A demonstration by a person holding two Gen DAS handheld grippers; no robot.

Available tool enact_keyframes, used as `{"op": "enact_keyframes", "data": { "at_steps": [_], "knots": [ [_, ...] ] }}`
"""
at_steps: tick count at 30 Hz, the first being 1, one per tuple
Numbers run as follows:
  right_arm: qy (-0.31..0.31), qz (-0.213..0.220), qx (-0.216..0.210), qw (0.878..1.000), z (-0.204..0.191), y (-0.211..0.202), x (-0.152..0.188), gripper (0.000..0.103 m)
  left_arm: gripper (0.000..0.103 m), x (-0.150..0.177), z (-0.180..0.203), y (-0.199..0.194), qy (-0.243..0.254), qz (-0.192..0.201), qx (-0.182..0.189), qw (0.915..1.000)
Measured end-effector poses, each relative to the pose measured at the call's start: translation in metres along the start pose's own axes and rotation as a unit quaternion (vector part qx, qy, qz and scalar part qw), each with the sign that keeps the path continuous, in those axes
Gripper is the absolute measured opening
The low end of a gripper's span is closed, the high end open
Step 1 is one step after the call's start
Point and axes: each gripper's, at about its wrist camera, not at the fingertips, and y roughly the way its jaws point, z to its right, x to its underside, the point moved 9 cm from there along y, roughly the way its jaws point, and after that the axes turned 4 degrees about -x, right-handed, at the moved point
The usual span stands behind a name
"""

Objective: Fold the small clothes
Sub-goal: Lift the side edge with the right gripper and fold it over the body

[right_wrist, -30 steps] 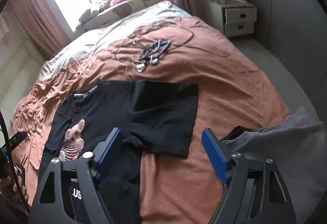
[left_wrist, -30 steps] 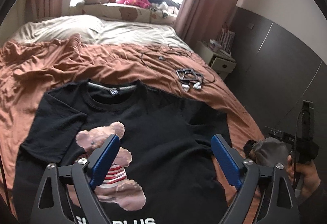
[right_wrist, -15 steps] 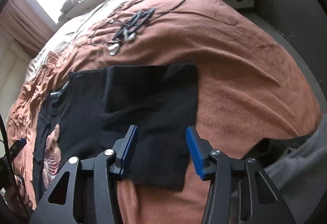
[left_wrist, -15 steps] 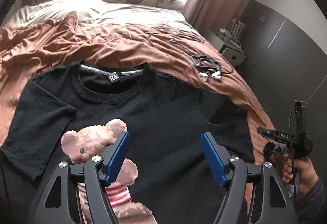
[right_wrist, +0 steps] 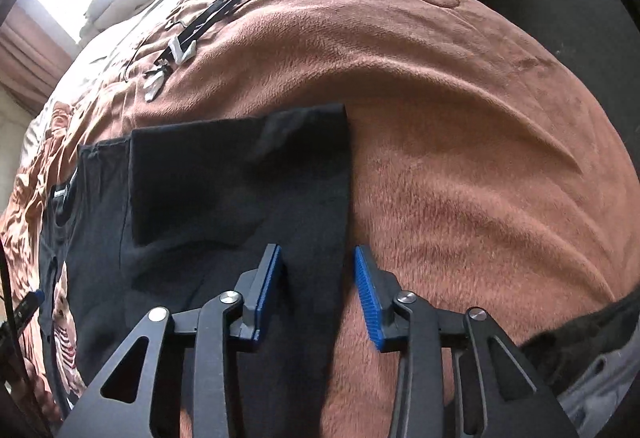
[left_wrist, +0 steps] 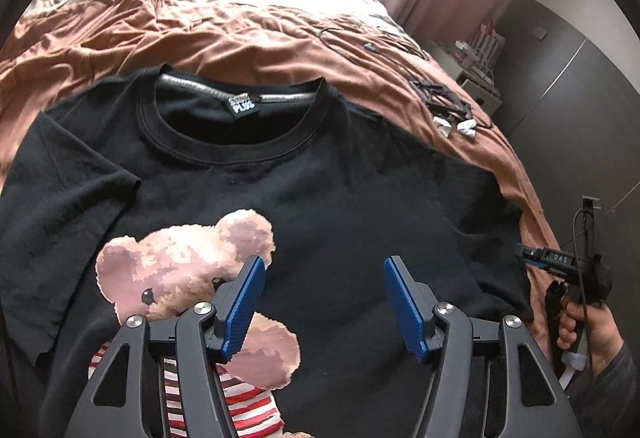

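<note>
Right gripper (right_wrist: 316, 292) hangs low over the right sleeve (right_wrist: 240, 182) of a black T-shirt (left_wrist: 320, 206), its blue pads narrowed around the sleeve's outer edge but not yet pressing it; dark cloth lies between them and brown blanket (right_wrist: 460, 142) shows beside the right pad. Its jaws have just been closing, and a second ago it stood higher and wider, over the sleeve's near corner. Left gripper (left_wrist: 324, 302) is half spread above the shirt's chest, just right of the printed bear (left_wrist: 180, 278); its jaws have also been closing, with nothing pinched between them, and it has come nearer the cloth. The shirt lies flat, front up, on the blanket, collar (left_wrist: 240, 118) at the far side, both sleeves out. This looks like the start of the first fold: the right sleeve is probably about to be gripped and carried inward.
</note>
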Motion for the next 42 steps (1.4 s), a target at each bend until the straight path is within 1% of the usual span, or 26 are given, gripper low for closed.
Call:
{"op": "enact_keyframes", "data": {
  "at_steps": [1,3,4,9,16,22,32,42],
  "knots": [
    [-0.002,0.000,-0.001,1.000,-0.001,0.001,-0.001,0.016,0.064,0.001,-0.002,0.001,-0.001,-0.001,0.000,1.0000],
    [-0.006,0.001,-0.007,1.000,-0.003,0.000,-0.002,0.004,0.063,0.002,-0.006,0.001,-0.003,-0.003,-0.001,1.0000],
    [-0.008,0.007,-0.011,1.000,-0.006,-0.004,-0.003,0.003,0.063,0.002,-0.007,0.000,-0.004,-0.003,-0.002,1.0000],
    [-0.030,0.038,-0.025,0.999,-0.023,-0.031,-0.009,0.002,0.063,0.001,-0.019,-0.010,-0.015,0.002,-0.002,0.9999],
    [-0.066,0.078,-0.051,0.993,-0.066,-0.081,-0.012,0.002,0.063,-0.002,-0.029,-0.032,-0.033,0.009,0.003,0.9994],
    [-0.092,0.094,-0.060,0.989,-0.100,-0.106,-0.003,0.002,0.063,-0.005,-0.037,-0.053,-0.036,0.017,0.002,0.9992],
    [-0.134,0.097,-0.079,0.983,-0.145,-0.119,0.011,0.002,0.063,-0.003,-0.061,-0.075,-0.048,0.022,-0.004,0.9986],
    [-0.162,0.078,-0.097,0.979,-0.183,-0.098,0.016,0.002,0.063,0.000,-0.089,-0.087,-0.060,0.024,-0.010,0.9978]
  ]
}}
